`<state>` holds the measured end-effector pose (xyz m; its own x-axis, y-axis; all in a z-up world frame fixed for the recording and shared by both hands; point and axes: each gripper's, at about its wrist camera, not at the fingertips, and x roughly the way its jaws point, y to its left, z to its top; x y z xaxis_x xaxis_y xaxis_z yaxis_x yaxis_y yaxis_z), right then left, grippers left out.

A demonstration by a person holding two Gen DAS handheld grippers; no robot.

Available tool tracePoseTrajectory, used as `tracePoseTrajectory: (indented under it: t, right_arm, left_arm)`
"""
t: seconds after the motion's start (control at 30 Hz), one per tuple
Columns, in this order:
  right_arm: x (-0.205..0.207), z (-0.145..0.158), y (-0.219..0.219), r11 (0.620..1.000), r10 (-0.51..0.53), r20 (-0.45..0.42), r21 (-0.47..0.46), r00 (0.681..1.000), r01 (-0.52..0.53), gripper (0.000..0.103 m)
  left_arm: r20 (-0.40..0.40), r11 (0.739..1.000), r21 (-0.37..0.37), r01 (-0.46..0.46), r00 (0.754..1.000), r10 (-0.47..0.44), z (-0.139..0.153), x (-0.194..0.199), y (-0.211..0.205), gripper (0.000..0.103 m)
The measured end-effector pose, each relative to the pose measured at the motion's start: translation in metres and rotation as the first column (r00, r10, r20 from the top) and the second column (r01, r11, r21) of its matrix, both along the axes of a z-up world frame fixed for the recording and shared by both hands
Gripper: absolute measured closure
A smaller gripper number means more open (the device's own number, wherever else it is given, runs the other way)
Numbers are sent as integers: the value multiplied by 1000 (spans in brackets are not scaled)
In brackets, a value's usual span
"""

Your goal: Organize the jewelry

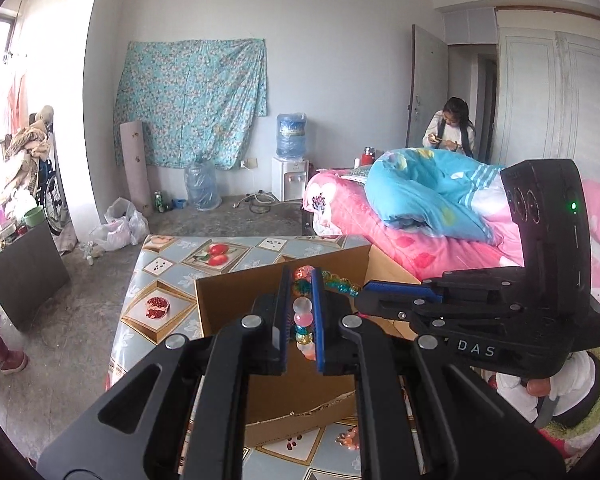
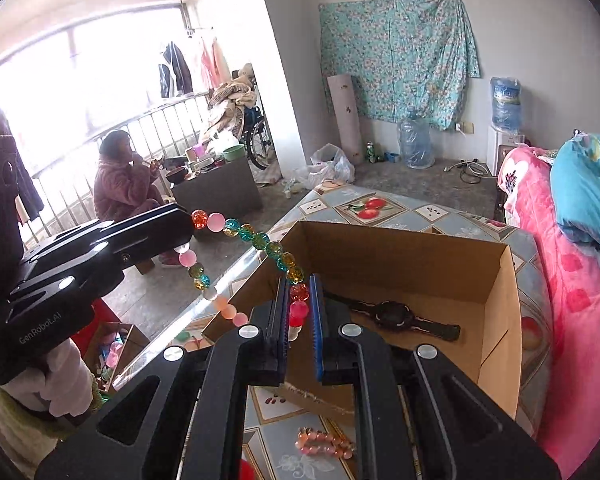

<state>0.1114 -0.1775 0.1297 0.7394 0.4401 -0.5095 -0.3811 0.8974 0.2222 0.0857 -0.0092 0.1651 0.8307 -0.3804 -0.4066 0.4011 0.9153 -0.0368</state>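
A bedroom, with a fruit-patterned tablecloth (image 2: 384, 208) low in the frame under an open cardboard box (image 2: 496, 280). Nearest, the right gripper (image 2: 300, 312) is clamped on one end of a bead necklace (image 2: 260, 240); at centre left the left gripper (image 2: 190, 220) pinches its other end, the strand sagging between them above the box rim. It looks light, limp and slippery: grip single beads firmly, not the string. Inside the box lies a black watch (image 2: 396, 316); a pink bracelet (image 2: 324, 442) rests on the cloth at bottom centre

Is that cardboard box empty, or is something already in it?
Not empty: a dark wristwatch lies on the floor of the open cardboard box. Nothing else shows inside.
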Motion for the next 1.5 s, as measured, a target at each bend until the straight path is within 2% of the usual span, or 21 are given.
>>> tracePoseTrajectory:
  t: [0.23, 0.4, 0.5, 0.6, 0.73, 0.87, 0.9, 0.97, 1.1, 1.23, 1.37, 1.43, 1.5]
  right_arm:
    - [54, -49, 13, 999, 30, -194, -38, 981, -38, 93]
    - [86, -86, 27, 993, 10, -322, -112, 947, -48, 93]
    - [99, -98, 31, 991, -8, -367, -130, 930, -43, 92]
    - [99, -101, 28, 993, -17, -362, -115, 932, -26, 92]
    - [82, -91, 20, 996, -21, -292, -92, 956, -6, 92]
    - [45, -65, 2, 999, -21, -156, -48, 988, 13, 91]
    - [34, -59, -4, 999, -22, -120, -38, 993, 17, 89]
    - [10, -49, -17, 999, -37, -50, -17, 998, 36, 73]
    - [-40, -46, -39, 998, -64, 35, 18, 997, 63, 71]
    - [-77, -71, -51, 995, -99, 9, 18, 995, 99, 71]
    - [-92, -123, -60, 989, -131, -145, 50, 981, 140, 71]
    - [-95, -147, -59, 984, -158, -215, 43, 964, 171, 71]
    - [-96, -164, -60, 981, -169, -257, 47, 951, 187, 71]
  left_arm:
    - [-180, 999, 13, -34, 983, 36, -57, 46, 7, 94]
    - [-294, 995, 88, -41, 954, 66, -92, 75, 4, 94]
    - [-309, 992, 121, -48, 947, 84, -104, 86, 3, 93]
    - [-289, 988, 136, -76, 951, 113, -106, 91, 7, 86]
    - [-242, 989, 93, -117, 961, 136, -97, 82, 20, 86]
    - [-158, 992, 32, -120, 980, 124, -77, 55, 27, 85]
    - [-134, 994, 16, -107, 985, 108, -73, 43, 29, 82]
    - [-98, 997, -20, -73, 993, 71, -66, 20, 31, 78]
    - [-83, 998, -56, 19, 996, -24, -71, -24, 24, 76]
    - [-140, 994, -32, 101, 985, -105, -96, -55, 5, 76]
    - [-266, 987, 15, 157, 953, -148, -140, -61, -22, 76]
    - [-297, 982, 29, 189, 939, -172, -156, -58, -35, 76]
    - [-309, 977, 74, 201, 936, -169, -169, -51, -46, 76]
